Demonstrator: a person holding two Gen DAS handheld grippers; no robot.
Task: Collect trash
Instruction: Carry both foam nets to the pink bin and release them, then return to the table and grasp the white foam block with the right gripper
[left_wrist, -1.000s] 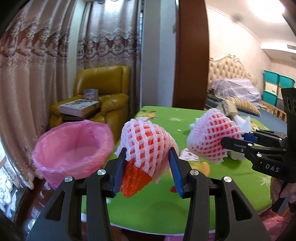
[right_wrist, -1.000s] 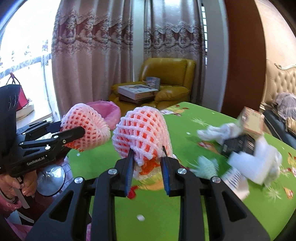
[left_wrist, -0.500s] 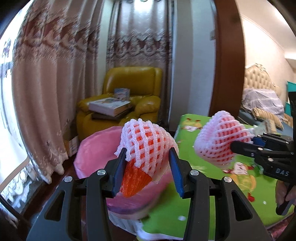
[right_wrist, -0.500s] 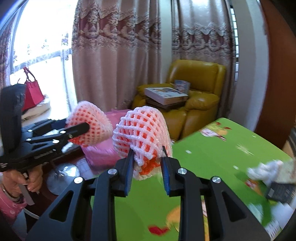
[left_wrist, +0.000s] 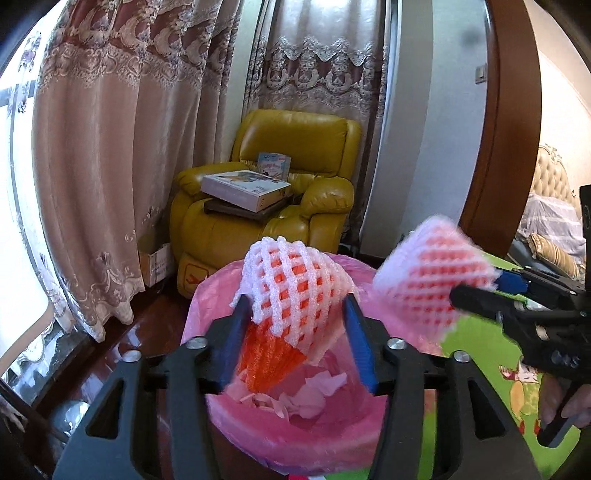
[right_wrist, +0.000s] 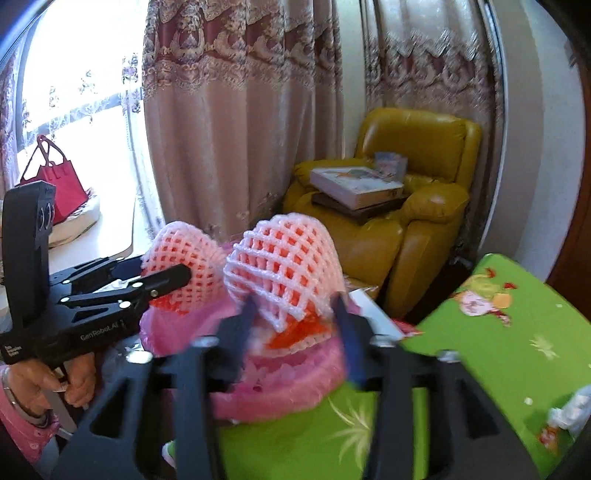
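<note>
Grippers, two in number, are each closed on one foam fruit net. The left gripper (left_wrist: 295, 321) is clamped on a pink-and-orange foam net (left_wrist: 291, 295), held directly above the pink-lined bin (left_wrist: 236, 417). The right gripper (right_wrist: 295, 314) is clamped on a second foam net (right_wrist: 284, 273), held over the bin's near rim (right_wrist: 280, 398); its fingers are blurred. One bin is seen, lined with a pink bag, and crumpled white and pale pink scraps (left_wrist: 306, 397) are contained in it. It stands against the edge of the green table (right_wrist: 491, 350). Behind, one yellow armchair (left_wrist: 280, 199) is loaded with a flat white box (left_wrist: 245, 190).
</note>
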